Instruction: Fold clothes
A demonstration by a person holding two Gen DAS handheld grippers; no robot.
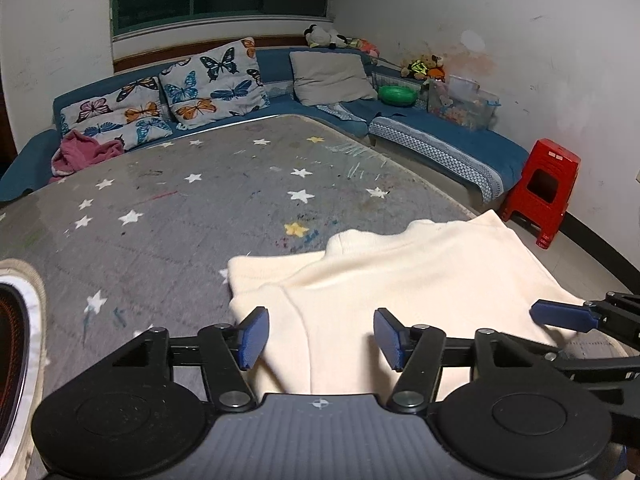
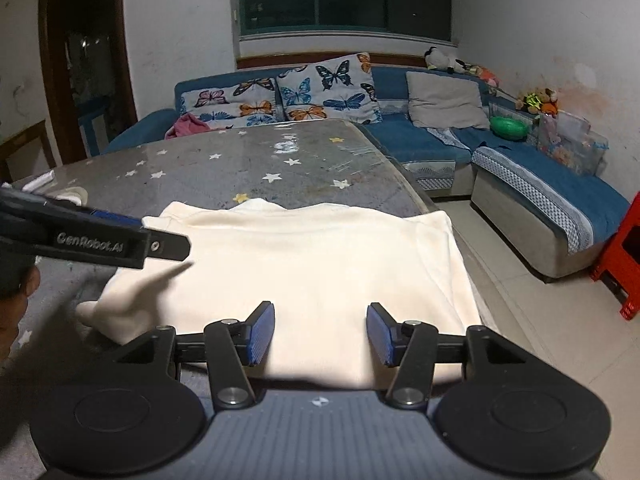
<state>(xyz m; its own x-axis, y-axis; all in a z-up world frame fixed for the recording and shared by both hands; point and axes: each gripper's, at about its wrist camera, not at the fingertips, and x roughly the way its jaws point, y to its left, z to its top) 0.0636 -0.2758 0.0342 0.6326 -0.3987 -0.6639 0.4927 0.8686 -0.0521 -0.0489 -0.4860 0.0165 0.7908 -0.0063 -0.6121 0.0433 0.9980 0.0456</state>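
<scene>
A cream garment (image 1: 400,272) lies partly folded on the grey star-patterned table (image 1: 180,208), near its right front corner. It also shows in the right wrist view (image 2: 320,272), with a loose flap at its left front (image 2: 132,300). My left gripper (image 1: 320,338) is open and empty, hovering over the garment's near left part. My right gripper (image 2: 320,334) is open and empty over the garment's near edge. The right gripper's blue fingertip (image 1: 560,314) shows at the right of the left wrist view. The left gripper's body (image 2: 100,240) crosses the left of the right wrist view.
A blue corner sofa (image 1: 440,140) with butterfly cushions (image 1: 212,80) stands behind the table. A pink cloth (image 1: 84,152) lies on the sofa. A red stool (image 1: 548,188) stands on the floor at right. A round white-rimmed object (image 1: 20,340) sits at the table's left.
</scene>
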